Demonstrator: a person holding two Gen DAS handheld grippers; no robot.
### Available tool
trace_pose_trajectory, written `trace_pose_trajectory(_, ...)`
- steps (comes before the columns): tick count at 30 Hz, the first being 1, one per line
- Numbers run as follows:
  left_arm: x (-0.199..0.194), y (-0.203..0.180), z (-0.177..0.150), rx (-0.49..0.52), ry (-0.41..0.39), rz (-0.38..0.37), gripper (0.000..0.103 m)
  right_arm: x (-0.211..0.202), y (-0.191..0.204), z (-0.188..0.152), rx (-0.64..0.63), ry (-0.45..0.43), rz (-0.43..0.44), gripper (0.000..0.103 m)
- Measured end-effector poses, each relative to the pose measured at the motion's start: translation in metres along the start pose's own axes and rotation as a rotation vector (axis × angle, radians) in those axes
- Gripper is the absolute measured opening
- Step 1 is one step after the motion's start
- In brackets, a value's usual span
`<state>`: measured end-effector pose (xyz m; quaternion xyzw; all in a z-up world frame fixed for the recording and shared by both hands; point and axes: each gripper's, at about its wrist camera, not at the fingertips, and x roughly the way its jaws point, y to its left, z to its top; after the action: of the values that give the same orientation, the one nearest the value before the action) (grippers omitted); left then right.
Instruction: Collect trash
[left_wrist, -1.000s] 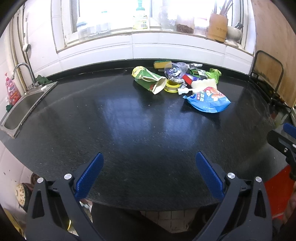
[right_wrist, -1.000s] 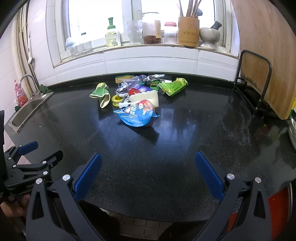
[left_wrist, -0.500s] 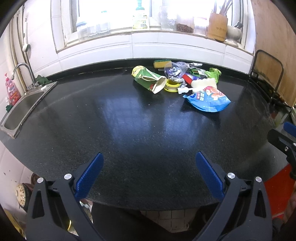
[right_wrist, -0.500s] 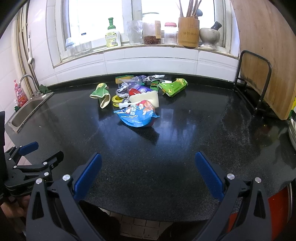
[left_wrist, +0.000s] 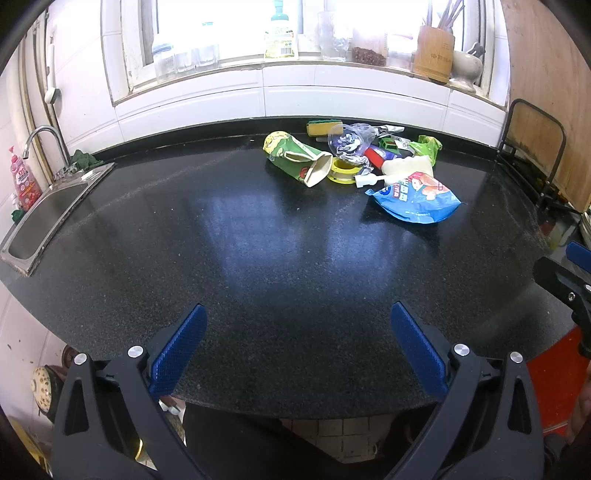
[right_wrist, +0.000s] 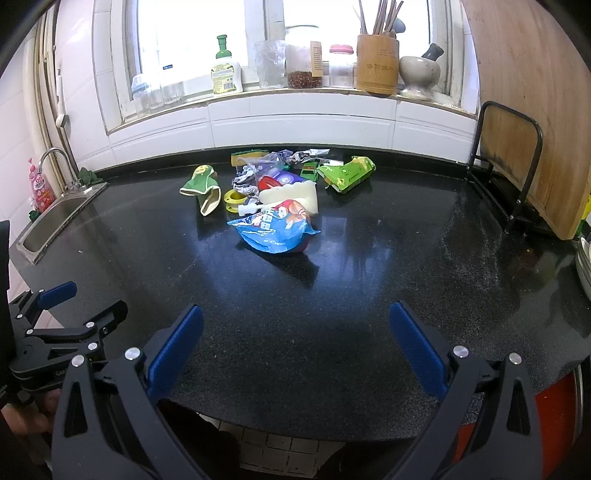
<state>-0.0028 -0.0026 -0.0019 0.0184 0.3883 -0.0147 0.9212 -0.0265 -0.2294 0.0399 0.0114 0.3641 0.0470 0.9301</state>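
Both my grippers spread wide, holding nothing

Left gripper (left_wrist: 297, 345) and right gripper (right_wrist: 295, 343) hover over the black countertop (right_wrist: 369, 266), well short of the blue snack bag (right_wrist: 275, 230).

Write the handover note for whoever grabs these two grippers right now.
Left gripper: open, empty, at the near counter edge.
Right gripper: open, empty, also at the near edge.
Trash pile at the back of the black counter: blue snack bag nearest, green carton, yellow tape roll, green wrapper, crumpled plastic behind.
Done: nothing picked up.
Left: collect the whole pile; the blue bag seems the easiest start.
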Motion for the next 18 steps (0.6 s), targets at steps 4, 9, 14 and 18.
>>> trace_pose_trajectory(4, 0.001, 0.001, 0.000, 0.001, 0.002, 0.002, 0.097, 0.000, 0.000, 0.000, 0.000, 0.000, 0.000, 0.097)
trace_pose_trajectory(9, 0.002, 0.001, 0.000, 0.003, 0.005, 0.003, 0.097, 0.000, 0.000, 0.000, 0.000, -0.001, 0.000, 0.097)
trace_pose_trajectory(14, 0.005, 0.003, 0.002, 0.003, 0.014, 0.001, 0.097, 0.002, 0.001, 0.000, 0.001, 0.007, 0.000, 0.097)
trace_pose_trajectory(18, 0.011, 0.004, 0.006, 0.005, 0.025, -0.004, 0.097, 0.008, 0.000, 0.003, 0.001, 0.017, 0.001, 0.097)
